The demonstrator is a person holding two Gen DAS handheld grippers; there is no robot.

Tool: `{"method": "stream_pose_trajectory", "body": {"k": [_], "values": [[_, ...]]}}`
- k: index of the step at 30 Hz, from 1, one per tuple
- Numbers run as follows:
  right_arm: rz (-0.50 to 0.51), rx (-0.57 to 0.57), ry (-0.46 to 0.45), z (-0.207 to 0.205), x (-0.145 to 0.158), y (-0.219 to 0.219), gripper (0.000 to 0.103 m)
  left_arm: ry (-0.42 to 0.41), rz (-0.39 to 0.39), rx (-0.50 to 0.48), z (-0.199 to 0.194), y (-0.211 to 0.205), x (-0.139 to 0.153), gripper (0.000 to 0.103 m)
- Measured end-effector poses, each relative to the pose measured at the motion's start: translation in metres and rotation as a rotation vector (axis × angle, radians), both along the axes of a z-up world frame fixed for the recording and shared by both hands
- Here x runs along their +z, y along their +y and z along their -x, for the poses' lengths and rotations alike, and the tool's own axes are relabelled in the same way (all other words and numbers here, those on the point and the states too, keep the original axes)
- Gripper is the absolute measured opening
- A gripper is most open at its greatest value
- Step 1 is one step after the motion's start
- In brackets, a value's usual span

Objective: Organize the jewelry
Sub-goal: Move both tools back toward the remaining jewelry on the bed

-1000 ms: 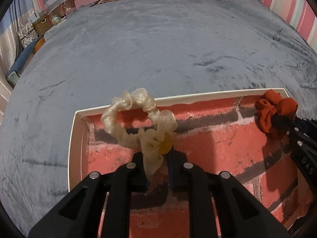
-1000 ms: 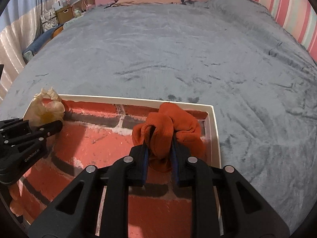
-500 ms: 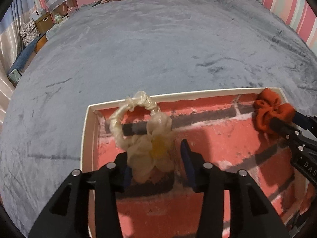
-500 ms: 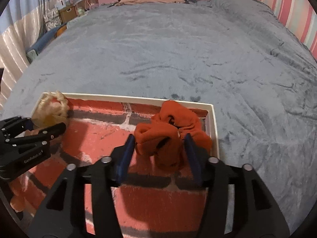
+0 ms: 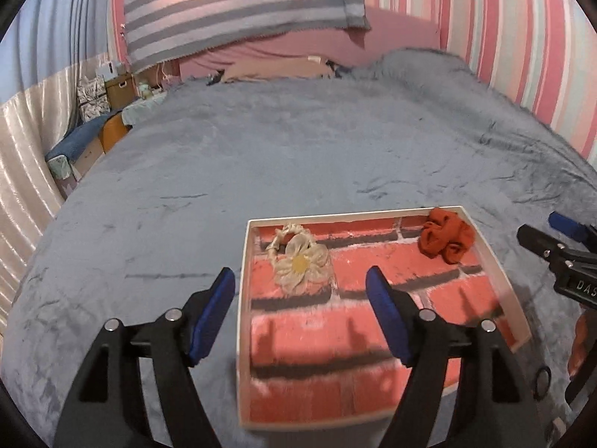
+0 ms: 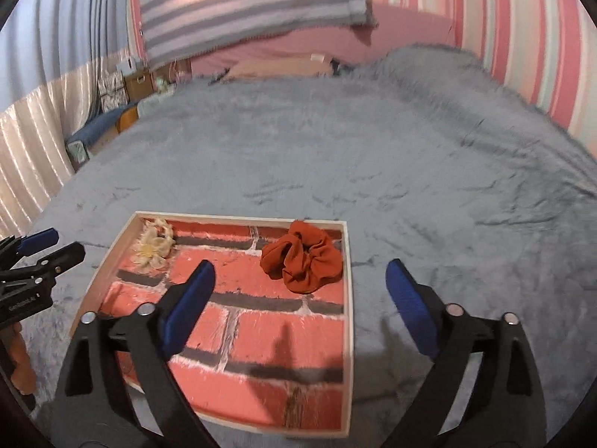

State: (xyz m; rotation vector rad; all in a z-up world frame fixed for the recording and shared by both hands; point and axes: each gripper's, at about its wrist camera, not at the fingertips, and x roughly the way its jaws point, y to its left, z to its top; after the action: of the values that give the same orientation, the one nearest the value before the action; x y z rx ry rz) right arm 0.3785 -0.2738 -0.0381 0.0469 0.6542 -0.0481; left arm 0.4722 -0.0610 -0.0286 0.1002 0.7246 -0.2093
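Left wrist view: the left gripper (image 5: pixel 300 289) filled the near edge, its black arms tipped with blue pads (image 5: pixel 386 315), the jaws spread wide and opening further with nothing between them. Just beyond and below the fingertips lay a shallow white-rimmed tray (image 5: pixel 496 261) with a red brick-pattern floor, resting on a grey plush blanket (image 5: pixel 261 149) that covered a bed. Ahead of the gripper, in the tray's far left corner, lay a cream flower scrunchie (image 5: pixel 300 261) with a yellow centre, flat and free of the pads. To the right of the gripper, in the tray's far right corner, lay a rust-orange scrunchie (image 5: pixel 446 239), well apart from the cream one. Farther right, outside the tray, the right gripper (image 5: pixel 552 233) showed at the picture's edge.

From the right wrist view, the right gripper (image 6: pixel 300 285) likewise stood wide, its jaws opening and empty. The rust-orange scrunchie (image 6: pixel 302 261) lay just ahead of it, between and beyond the pads (image 6: pixel 188 306), touching neither. The cream flower scrunchie (image 6: pixel 153 248) sat ahead and to the left, with the left gripper (image 6: pixel 56 244) beyond the tray's (image 6: pixel 349 298) left rim. Farthest off were a grey-and-pink striped pillow (image 6: pixel 253 3) and a pink striped wall (image 6: pixel 522 26).
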Motion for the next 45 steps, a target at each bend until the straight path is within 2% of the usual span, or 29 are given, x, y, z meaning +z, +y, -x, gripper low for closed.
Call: {"method": "stream_pose_trajectory", "body": {"k": [1, 2, 8, 13, 18, 21, 25, 35, 45], "values": [[0.011, -0.005, -0.029, 0.013, 0.005, 0.0, 0.097, -0.015, -0.002, 0.001, 0.01, 0.003, 0.004, 0.086], [0.016, -0.009, -0.048, 0.021, 0.008, 0.002, 0.097, -0.039, -0.008, 0.002, 0.023, 0.005, 0.008, 0.09], [0.062, -0.029, -0.123, 0.08, 0.022, 0.01, 0.099, -0.123, -0.032, -0.026, 0.087, 0.012, 0.026, 0.09], [0.063, -0.054, -0.153, 0.128, 0.027, 0.01, 0.099, -0.187, -0.014, -0.026, 0.143, 0.023, 0.039, 0.092], [0.089, -0.07, -0.149, 0.171, 0.023, 0.008, 0.099, -0.231, -0.013, -0.044, 0.195, 0.028, 0.04, 0.092], [0.092, -0.096, -0.129, 0.195, 0.018, 0.005, 0.099, -0.19, 0.037, -0.068, 0.216, 0.036, 0.037, 0.092], [0.094, -0.129, -0.134, 0.23, 0.016, -0.002, 0.099, -0.146, 0.1, -0.045, 0.238, 0.052, 0.035, 0.092], [0.082, -0.162, -0.162, 0.302, 0.004, -0.012, 0.099, -0.163, 0.103, 0.011, 0.295, 0.074, 0.031, 0.092], [0.058, -0.155, -0.1, 0.337, -0.027, -0.009, 0.099, -0.137, 0.119, -0.007, 0.33, 0.071, 0.005, 0.092]]}}
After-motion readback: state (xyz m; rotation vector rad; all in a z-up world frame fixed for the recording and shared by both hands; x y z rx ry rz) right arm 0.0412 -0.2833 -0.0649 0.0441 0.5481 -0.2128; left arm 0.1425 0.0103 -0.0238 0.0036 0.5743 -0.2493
